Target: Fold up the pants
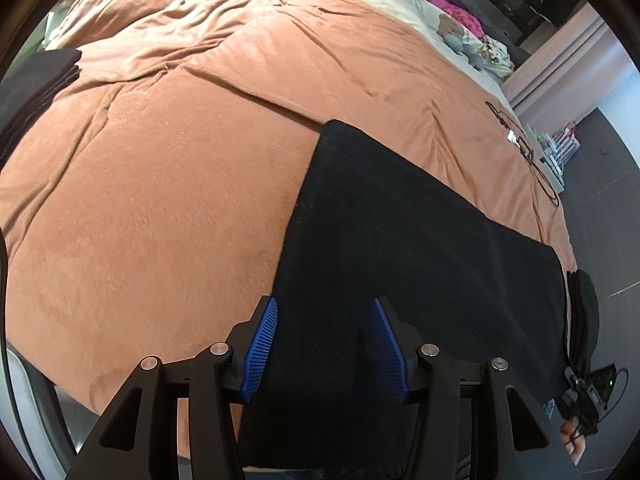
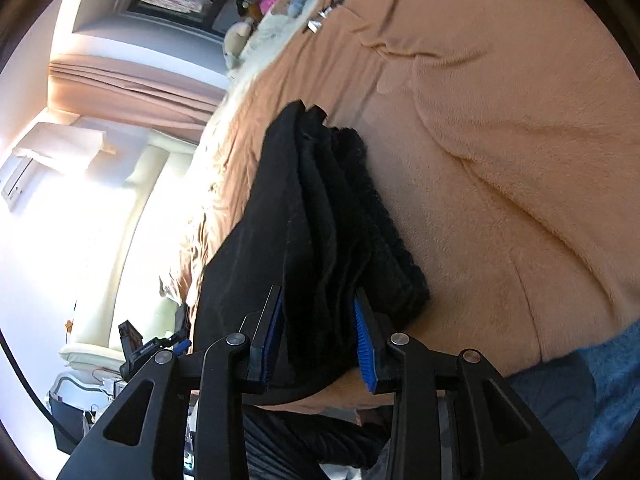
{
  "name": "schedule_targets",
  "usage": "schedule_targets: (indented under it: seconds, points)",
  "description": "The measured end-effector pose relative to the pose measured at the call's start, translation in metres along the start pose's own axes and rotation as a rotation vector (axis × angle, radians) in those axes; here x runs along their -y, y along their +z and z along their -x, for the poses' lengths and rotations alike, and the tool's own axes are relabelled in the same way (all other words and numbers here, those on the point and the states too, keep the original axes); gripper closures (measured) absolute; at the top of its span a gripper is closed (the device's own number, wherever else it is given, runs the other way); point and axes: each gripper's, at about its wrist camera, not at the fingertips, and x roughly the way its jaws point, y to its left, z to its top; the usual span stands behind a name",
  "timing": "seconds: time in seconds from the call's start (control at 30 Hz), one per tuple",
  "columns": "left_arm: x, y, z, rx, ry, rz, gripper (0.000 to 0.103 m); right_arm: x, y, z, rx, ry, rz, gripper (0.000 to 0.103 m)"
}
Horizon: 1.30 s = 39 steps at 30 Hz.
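While the black pants [image 1: 400, 240] lie flat on the bed [image 1: 160, 180], their long axis runs away from your left gripper [image 1: 324, 350], whose jaws stand open astride the near end. Your right gripper [image 2: 320, 336] clamps the bunched edge [image 2: 332, 208]. Waistband and cuffs cannot be told apart.

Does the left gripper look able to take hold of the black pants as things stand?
Probably yes: the left gripper is open right over the pants, near edge between its pads, nothing in the way.
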Motion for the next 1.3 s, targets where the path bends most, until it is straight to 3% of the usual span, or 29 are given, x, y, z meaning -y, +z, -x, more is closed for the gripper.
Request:
schedule_targets:
  seconds: [0.43,0.5,0.57,0.6,1.1,1.3]
  points:
    - [0.002,-0.018,-0.012,-0.054,0.025,-0.020,0.050,0.000,0.052,-0.036,-0.151,0.062,0.026,0.073]
    - [0.002,-0.021,-0.011,-0.055,0.023,-0.023,0.050,-0.008,0.055,-0.044,-0.173,0.035,0.076,0.075]
    - [0.000,-0.023,-0.010,-0.056,0.017,-0.020,0.050,-0.016,0.055,-0.045,-0.171,-0.011,0.132,0.094]
    - [0.000,-0.024,-0.009,-0.058,0.016,-0.020,0.050,-0.019,0.056,-0.043,-0.170,-0.016,0.148,0.096]
    - [-0.026,-0.050,0.007,-0.054,-0.018,0.028,0.050,-0.054,0.046,-0.022,-0.085,-0.202,0.251,0.103]
    - [-0.050,-0.063,0.001,-0.087,-0.118,0.113,0.050,-0.065,0.038,-0.030,-0.087,-0.275,0.301,0.103]
